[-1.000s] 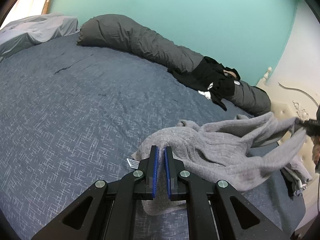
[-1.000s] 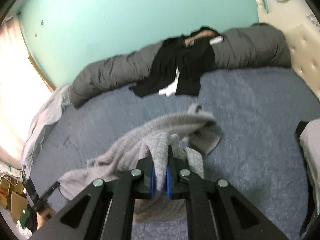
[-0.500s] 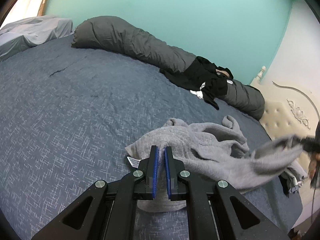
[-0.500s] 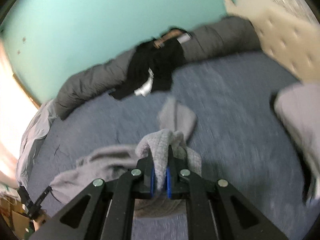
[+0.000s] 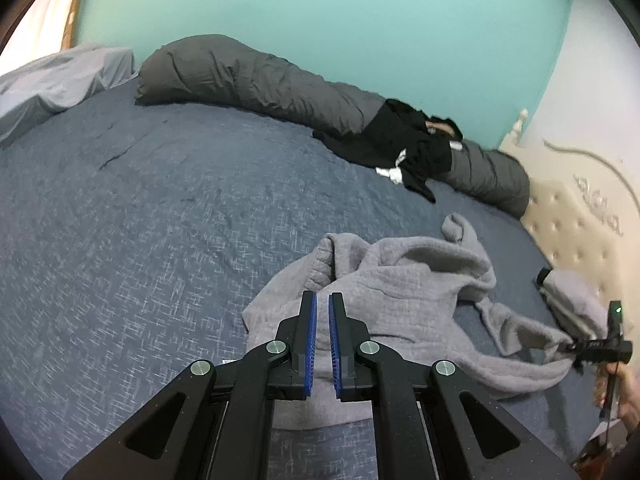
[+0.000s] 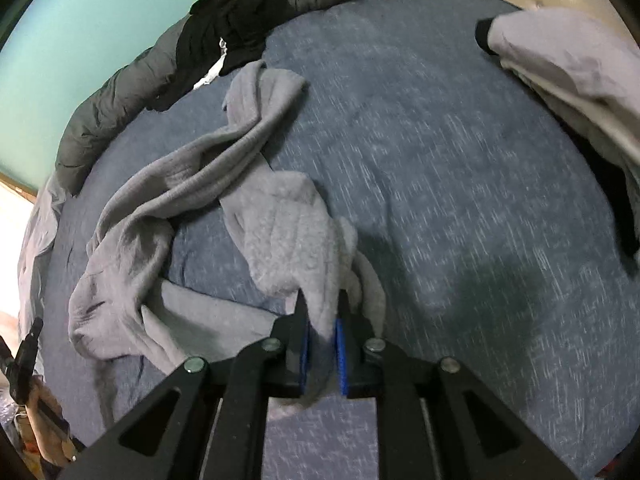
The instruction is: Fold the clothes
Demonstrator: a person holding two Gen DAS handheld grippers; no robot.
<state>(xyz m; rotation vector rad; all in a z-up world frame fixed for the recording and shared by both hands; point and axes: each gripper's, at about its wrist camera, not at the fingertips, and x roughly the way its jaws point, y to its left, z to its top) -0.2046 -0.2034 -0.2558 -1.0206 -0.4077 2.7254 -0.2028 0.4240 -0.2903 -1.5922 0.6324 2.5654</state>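
Observation:
A crumpled grey knit garment (image 5: 400,280) lies spread on the blue bed cover (image 5: 140,220). My left gripper (image 5: 322,300) is shut on its near edge, and grey fabric shows between the blue pads and hangs under them. My right gripper (image 6: 322,312) is shut on a bunched end of the same garment (image 6: 280,220), low over the bed. In the left wrist view that right gripper (image 5: 576,348) sits at the far right with a hand behind it, pulling a strip of fabric taut. The left gripper (image 6: 24,344) shows at the far left edge of the right wrist view.
A long dark grey rolled duvet (image 5: 260,76) runs along the teal wall, with black clothes (image 5: 404,140) heaped on it. A stack of folded light clothes (image 6: 560,52) lies by the cream tufted headboard (image 5: 580,232). A pale grey sheet (image 5: 60,76) is bunched at the far left.
The right gripper has swung down and away, drawing its end of the garment low over the bed. The garment now lies flatter. The left gripper has kept its hold and barely moved.

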